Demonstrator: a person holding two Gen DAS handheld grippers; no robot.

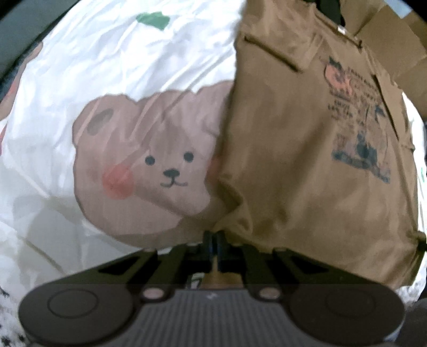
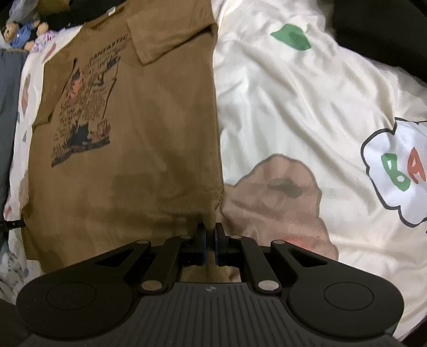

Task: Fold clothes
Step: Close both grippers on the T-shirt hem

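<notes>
On the bed's white bear-print cover (image 1: 80, 66) | brown T-shirt (image 1: 293, 160) lies flat, sides folded inward, dark chest print facing up | left claw (image 1: 213, 237) pinched shut on its hem corner | right claw (image 2: 209, 235) clamped on the opposite hem corner

Left gripper (image 1: 213, 237) pinching the bottom corner of a brown T-shirt (image 1: 293, 160)

The jaws are closed on the shirt's hem corner, and the fabric bunches into small folds just above them. The shirt stretches up the right side of the view — its sides folded inward, a blurred printed graphic (image 1: 357, 120) in dark blue and pink on its chest. It lies on a wrinkled white bedsheet (image 1: 93, 66) printed with a tan bear face (image 1: 160, 160) — pink cheeks, black eyes — whose right edge the shirt covers. A green patch (image 1: 153, 19) is printed near the sheet's top.
</notes>
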